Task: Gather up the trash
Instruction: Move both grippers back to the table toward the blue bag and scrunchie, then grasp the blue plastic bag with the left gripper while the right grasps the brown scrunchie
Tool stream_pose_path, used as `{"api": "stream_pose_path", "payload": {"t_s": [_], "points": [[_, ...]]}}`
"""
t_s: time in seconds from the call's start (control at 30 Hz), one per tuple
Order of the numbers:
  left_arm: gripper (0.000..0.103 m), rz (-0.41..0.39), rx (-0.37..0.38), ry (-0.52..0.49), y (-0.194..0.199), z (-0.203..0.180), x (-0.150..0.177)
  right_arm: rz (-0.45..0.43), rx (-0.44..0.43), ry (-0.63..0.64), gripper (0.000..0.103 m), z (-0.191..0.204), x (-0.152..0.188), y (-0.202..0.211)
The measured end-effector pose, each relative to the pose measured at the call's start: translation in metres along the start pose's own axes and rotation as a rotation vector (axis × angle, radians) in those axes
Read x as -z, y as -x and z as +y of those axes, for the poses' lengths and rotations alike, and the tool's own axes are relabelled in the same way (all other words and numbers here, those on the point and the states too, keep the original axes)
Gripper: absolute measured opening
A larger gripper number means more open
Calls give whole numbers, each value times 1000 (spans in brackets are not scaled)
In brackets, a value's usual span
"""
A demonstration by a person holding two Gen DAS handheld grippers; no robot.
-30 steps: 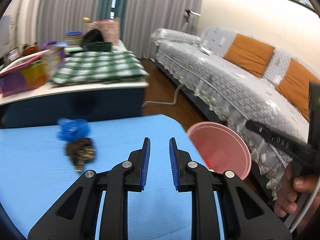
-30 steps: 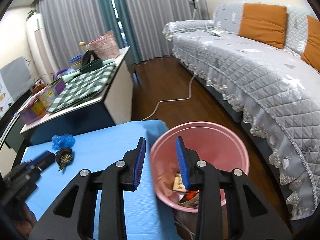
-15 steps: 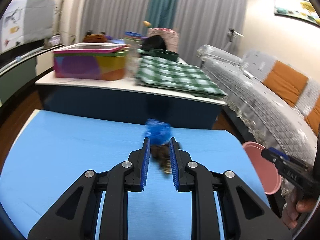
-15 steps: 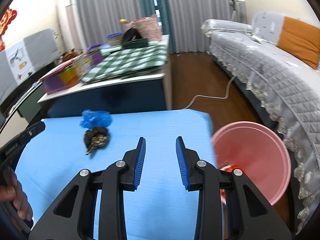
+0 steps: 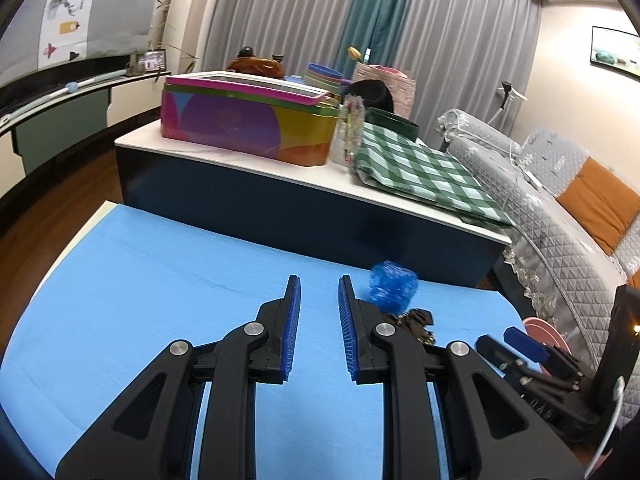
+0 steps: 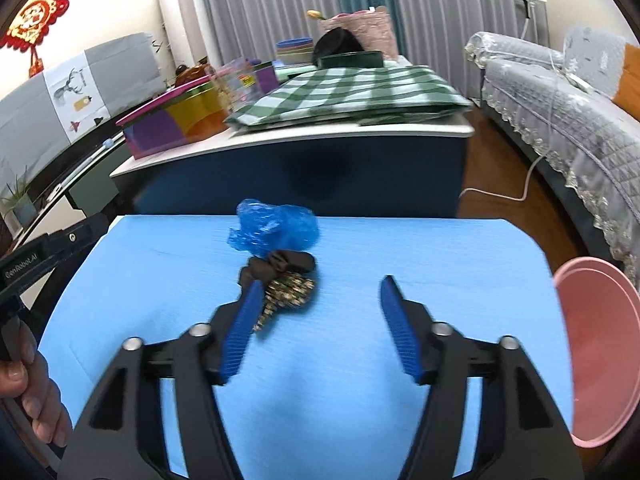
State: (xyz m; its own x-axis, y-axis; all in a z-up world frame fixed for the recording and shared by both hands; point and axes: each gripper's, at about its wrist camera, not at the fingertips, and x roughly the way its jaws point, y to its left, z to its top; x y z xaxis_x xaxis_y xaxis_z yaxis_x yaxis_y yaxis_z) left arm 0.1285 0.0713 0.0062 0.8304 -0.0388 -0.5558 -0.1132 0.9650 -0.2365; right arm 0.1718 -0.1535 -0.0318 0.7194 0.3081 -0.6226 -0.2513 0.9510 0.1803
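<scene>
My right gripper (image 6: pixel 318 308) has spread its jaws wide since a moment ago and swung from the pink bin (image 6: pixel 592 356) toward the trash, so a pickup looks next. The brown-gold wrapper (image 6: pixel 286 284) sits just inside its left jaw, one blue bag (image 6: pixel 274 230) beyond. My left gripper (image 5: pixel 319 312) holds narrow, empty jaws, both scraps just right of them on the blue desk (image 5: pixel 160 280).
</scene>
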Motion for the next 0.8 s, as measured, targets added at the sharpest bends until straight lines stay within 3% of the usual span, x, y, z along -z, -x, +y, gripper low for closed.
{"api": "stream_pose_path", "payload": {"t_s": [0.2, 0.47, 0.53, 0.6, 0.8], "points": [[20, 1, -21, 21, -13, 11, -7, 22, -14, 8, 79, 14, -6, -30], [20, 27, -11, 6, -38, 5, -4, 114, -31, 12, 80, 18, -7, -69], [20, 33, 0, -3, -44, 1, -3, 143, -33, 16, 71, 16, -6, -76], [20, 35, 12, -8, -48, -2, -2, 159, -69, 3, 50, 12, -6, -79], [20, 40, 58, 1, -68, -11, -1, 158, -89, 22, 34, 7, -3, -71]]}}
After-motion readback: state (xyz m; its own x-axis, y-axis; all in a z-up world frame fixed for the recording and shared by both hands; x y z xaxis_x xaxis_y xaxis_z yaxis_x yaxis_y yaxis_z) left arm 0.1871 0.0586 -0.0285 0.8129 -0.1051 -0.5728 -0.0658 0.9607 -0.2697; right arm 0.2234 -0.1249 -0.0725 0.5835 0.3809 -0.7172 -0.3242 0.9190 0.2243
